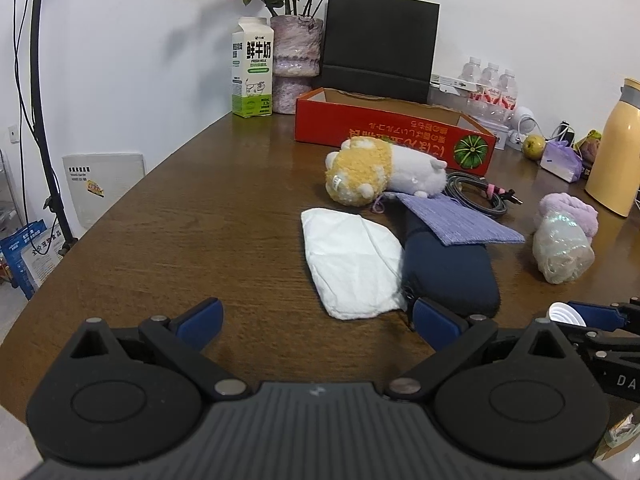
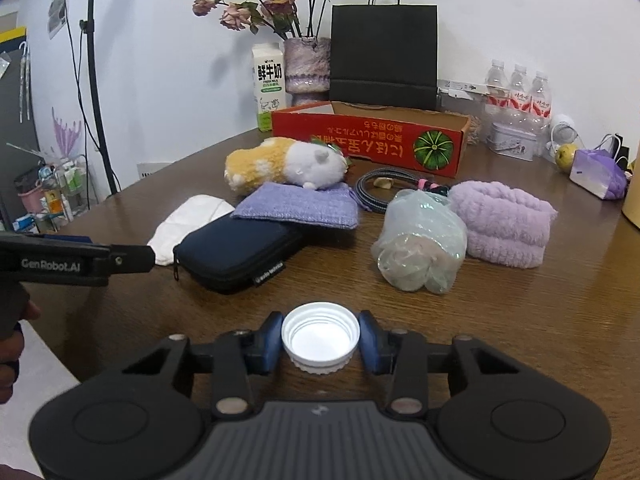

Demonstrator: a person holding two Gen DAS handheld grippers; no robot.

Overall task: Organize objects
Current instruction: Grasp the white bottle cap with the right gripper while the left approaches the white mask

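The right gripper [image 2: 320, 340] pinches a white cap [image 2: 320, 338], open side up, just over the near table [image 2: 520, 340] edge. The red box [image 2: 368, 140] lies far ahead, beyond the clutter. The left gripper [image 1: 318, 322] hangs spread, empty, near the pouch [image 1: 448, 272].

Home: flower vase [image 2: 307, 65], milk carton [image 2: 269, 86], plush toy [image 2: 286, 164].

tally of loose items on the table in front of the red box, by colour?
Purple: 2, woven pouch, fluffy towel
White: 2, folded cloth, bottle cap
Navy: 1, zip case
Yellow-white: 1, plush toy
Clear: 1, plastic bag
Grey: 1, coiled cable
Total: 8
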